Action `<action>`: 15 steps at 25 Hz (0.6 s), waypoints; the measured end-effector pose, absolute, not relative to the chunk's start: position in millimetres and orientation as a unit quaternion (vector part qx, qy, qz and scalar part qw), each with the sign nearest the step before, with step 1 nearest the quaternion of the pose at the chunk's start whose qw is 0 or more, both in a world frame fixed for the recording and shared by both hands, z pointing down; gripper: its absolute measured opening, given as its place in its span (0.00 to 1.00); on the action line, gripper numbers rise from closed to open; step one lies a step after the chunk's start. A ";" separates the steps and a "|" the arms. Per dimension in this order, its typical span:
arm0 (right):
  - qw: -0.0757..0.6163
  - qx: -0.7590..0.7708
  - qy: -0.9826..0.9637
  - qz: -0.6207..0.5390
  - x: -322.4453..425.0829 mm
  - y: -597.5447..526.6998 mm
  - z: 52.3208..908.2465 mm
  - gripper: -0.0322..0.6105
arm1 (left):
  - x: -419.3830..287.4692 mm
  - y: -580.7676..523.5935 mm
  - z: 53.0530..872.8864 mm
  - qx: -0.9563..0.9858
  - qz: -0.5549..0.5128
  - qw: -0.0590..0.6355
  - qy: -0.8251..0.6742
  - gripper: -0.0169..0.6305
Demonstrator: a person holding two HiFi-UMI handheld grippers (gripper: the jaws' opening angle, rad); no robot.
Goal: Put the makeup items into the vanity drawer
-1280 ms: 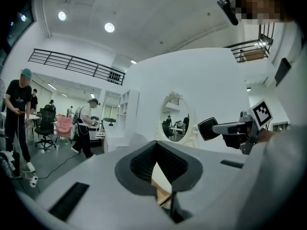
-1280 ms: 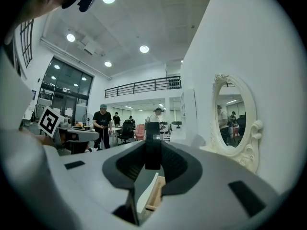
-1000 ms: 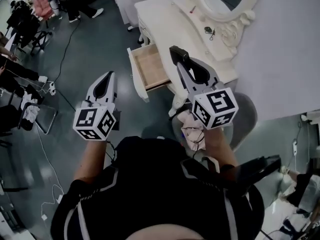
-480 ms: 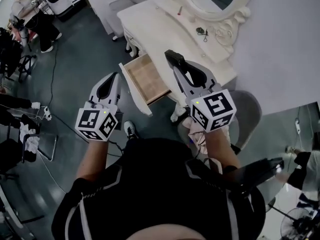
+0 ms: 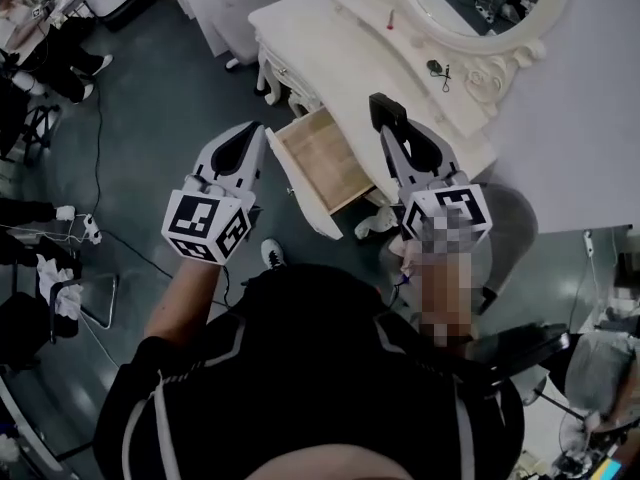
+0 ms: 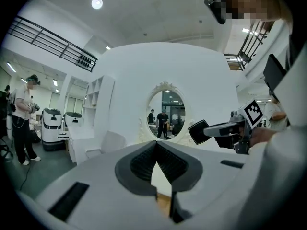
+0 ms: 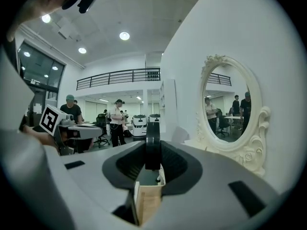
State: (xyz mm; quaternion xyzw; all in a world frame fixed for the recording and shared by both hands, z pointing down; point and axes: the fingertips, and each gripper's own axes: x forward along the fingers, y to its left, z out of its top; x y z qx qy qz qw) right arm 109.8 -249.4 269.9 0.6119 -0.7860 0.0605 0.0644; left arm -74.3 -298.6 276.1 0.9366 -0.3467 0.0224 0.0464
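The white vanity (image 5: 330, 38) has its wooden drawer (image 5: 325, 158) pulled open toward me. My right gripper (image 5: 386, 118) hovers over the drawer's right edge, shut on a flat black makeup compact (image 5: 386, 111). In the right gripper view the compact (image 7: 152, 145) stands edge-on between the jaws of that gripper (image 7: 152, 152), with the drawer (image 7: 147, 202) below. My left gripper (image 5: 253, 131) is shut and holds nothing, just left of the drawer's front corner. In the left gripper view its jaws (image 6: 156, 146) meet, and the compact (image 6: 198, 132) shows at the right. A red lipstick (image 5: 390, 18) and a small black item (image 5: 437, 68) lie on the vanity top.
An oval mirror (image 5: 480, 3) backs the vanity. A grey stool (image 5: 510, 228) stands under my right arm. People and chairs (image 5: 30, 58) are at the far left. Cables (image 5: 100, 238) run over the dark floor, and a white cabinet (image 5: 225, 3) stands beyond the vanity.
The view has swung, and the vanity now sits higher and further right. My left gripper has come closer to the drawer's front corner. The right gripper still holds the compact by the drawer.
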 end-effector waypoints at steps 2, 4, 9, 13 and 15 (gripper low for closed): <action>0.069 0.618 -0.781 0.062 101.2 -261.3 270.9 0.20 | -80.5 -311.7 276.7 0.941 0.024 0.045 -0.335 0.03; 0.079 0.623 -0.776 0.063 94.0 -272.5 274.0 0.20 | -83.8 -321.2 280.8 0.946 0.028 0.041 -0.320 0.03; 0.100 0.641 -0.757 0.073 84.9 -297.7 291.7 0.20 | -83.6 -339.9 301.4 0.956 0.026 0.059 -0.287 0.03; 0.125 0.648 -0.748 0.073 78.9 -315.3 311.8 0.20 | -88.1 -356.8 335.4 0.952 0.038 0.114 -0.282 0.03; 0.131 0.644 -0.748 0.088 77.2 -326.0 326.5 0.20 | -89.7 -364.8 351.1 0.949 0.055 0.120 -0.285 0.03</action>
